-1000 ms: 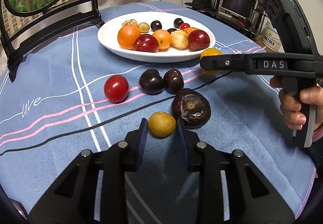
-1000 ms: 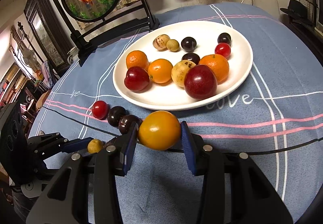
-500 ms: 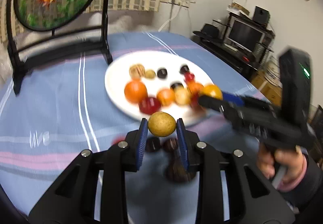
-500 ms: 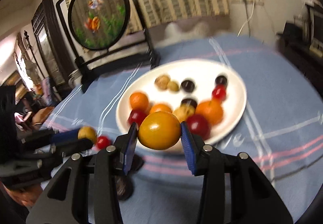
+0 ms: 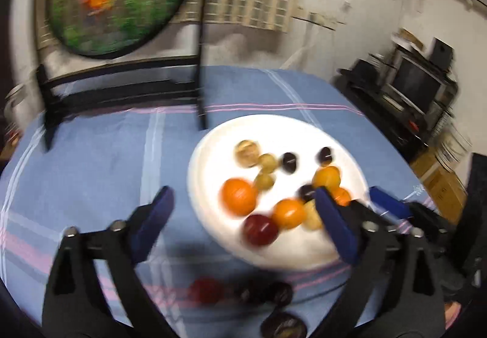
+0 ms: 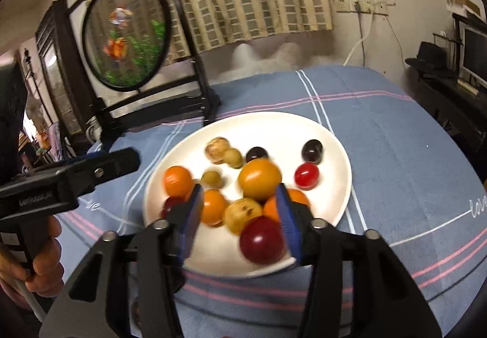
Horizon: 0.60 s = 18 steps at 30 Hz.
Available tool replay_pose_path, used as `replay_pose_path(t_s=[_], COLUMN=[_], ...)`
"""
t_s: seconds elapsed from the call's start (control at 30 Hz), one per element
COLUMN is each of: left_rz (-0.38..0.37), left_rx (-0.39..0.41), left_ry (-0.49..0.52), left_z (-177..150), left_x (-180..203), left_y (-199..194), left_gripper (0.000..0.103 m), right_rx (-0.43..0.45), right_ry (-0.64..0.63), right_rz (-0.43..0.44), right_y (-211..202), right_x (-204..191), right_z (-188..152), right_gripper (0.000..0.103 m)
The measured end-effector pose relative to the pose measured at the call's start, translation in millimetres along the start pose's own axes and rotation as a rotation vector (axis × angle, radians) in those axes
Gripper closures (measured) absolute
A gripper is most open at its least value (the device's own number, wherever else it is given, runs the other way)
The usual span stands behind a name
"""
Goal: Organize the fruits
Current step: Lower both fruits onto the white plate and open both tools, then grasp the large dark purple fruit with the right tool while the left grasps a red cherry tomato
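Left claw: your left claw point(image 5: 243, 222) is spread wide, pads point(image 5: 150, 220) apart with nothing between them, held over the near-left rim of the plate.
Right claw: your right claw point(image 6: 240, 216) is released too, fingers apart; the near fruits show through the gap and neither pad is pressing them.
Off-plate fruit: a red fruit point(image 5: 207, 290) and two dark ones point(image 5: 280, 292) lie on the tabletop just in front of the plate; a larger dark wrinkled fruit point(image 5: 283, 325) sits nearest you. All are blurred.
Plate: the white plate point(image 6: 334, 149) sits on the blue striped tabletop point(image 6: 395, 140) and carries the sorted fruit.
Near on plate: dark red plum point(image 6: 261, 240), with a speckled yellow fruit point(image 6: 242, 213) touching it behind.
Mid plate: big yellow-orange fruit point(image 6: 259, 179) in the centre, small olive-yellow fruit point(image 6: 212, 179) to its left, orange point(image 6: 178, 181) further left, red cherry tomato point(image 6: 306, 175) to the right.
Far on plate: brown-mottled fruit point(image 6: 216, 149) touching a greenish one point(image 6: 232, 157); two dark fruits point(image 6: 312, 150) apart.
Beyond: round goldfish screen point(image 6: 126, 33) in a black stand at the far edge.
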<state>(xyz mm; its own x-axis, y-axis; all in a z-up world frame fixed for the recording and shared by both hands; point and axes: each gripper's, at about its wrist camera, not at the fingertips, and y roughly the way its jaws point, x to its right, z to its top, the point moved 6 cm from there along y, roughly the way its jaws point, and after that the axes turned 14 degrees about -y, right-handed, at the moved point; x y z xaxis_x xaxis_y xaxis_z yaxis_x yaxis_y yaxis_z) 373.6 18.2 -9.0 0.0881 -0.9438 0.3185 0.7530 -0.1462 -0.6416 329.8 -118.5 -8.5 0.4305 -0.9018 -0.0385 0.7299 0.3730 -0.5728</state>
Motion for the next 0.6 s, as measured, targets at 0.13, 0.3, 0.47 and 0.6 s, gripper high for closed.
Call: replay_pose_path(t_s=[0.13,0.3,0.47,0.6], left_rz=[0.086,0.265,0.258,0.271], left_rx=[0.023,0.012,0.017,0.023], left_ry=[-0.062,-0.130,-0.228,-0.200], left_z=[-33,-53,-50,-52], left_x=[-50,-107,-126,-125], left_y=[-23,-28,-38,-42], left_gripper=[0.002,0.002,0.002,0.002], right_rx=[-0.061,-0.184,-0.230,-0.262], right_ry=[-0.048,-0.138,-0.281,-0.276], right_rz=[0.099,0.162,0.112,0.139], right_y=[-10,-5,6,13], right_x=[-39,-84,-107,-110], right_z=[-14,-51,-66,-73], right_gripper=[0.049,0.049,0.049,0.049])
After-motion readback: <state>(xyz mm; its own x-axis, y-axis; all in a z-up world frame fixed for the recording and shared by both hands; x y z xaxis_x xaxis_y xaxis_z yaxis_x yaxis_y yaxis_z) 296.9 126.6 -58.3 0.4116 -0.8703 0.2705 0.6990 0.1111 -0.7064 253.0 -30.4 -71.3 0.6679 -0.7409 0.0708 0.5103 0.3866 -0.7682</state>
